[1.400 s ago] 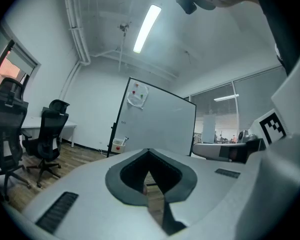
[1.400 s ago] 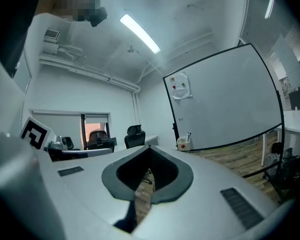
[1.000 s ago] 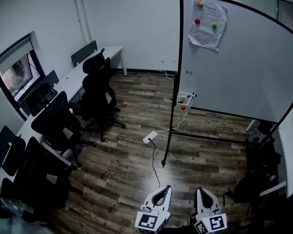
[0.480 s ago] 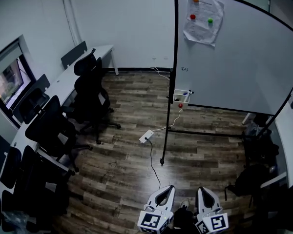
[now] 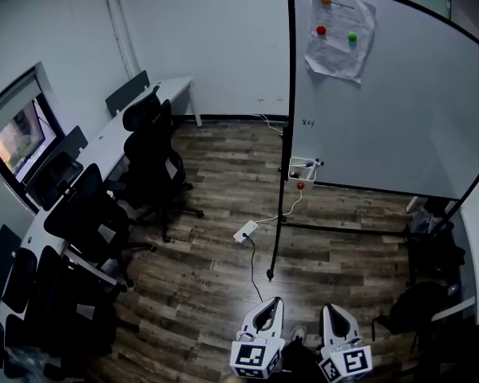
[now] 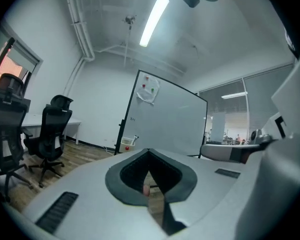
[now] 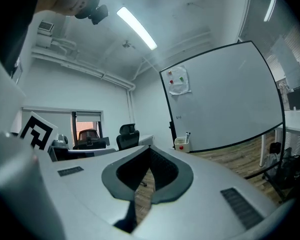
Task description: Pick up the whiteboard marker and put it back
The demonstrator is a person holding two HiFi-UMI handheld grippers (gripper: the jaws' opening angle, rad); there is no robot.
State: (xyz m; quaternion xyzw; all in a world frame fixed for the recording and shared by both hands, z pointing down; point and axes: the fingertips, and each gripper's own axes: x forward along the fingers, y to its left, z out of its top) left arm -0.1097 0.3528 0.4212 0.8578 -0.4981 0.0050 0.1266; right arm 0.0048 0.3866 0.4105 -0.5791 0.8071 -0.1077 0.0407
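Note left tongs (image 5: 275, 301) closed together, holding nothing. Locate marker (image 5: 310, 163) standing in small tray (image 5: 298, 172) on whiteboard (image 5: 383, 94) post, well apart from both tongs. Note right tongs (image 5: 327, 309) likewise together, empty. Since a second ago, only a slight advance toward board: approach barely begun, pickup not yet started

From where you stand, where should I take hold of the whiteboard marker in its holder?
Best guess: grip the whiteboard marker by its upper end, which leans out above the white holder. Come from above on the room side: the lower end sits in the holder, the whiteboard behind.
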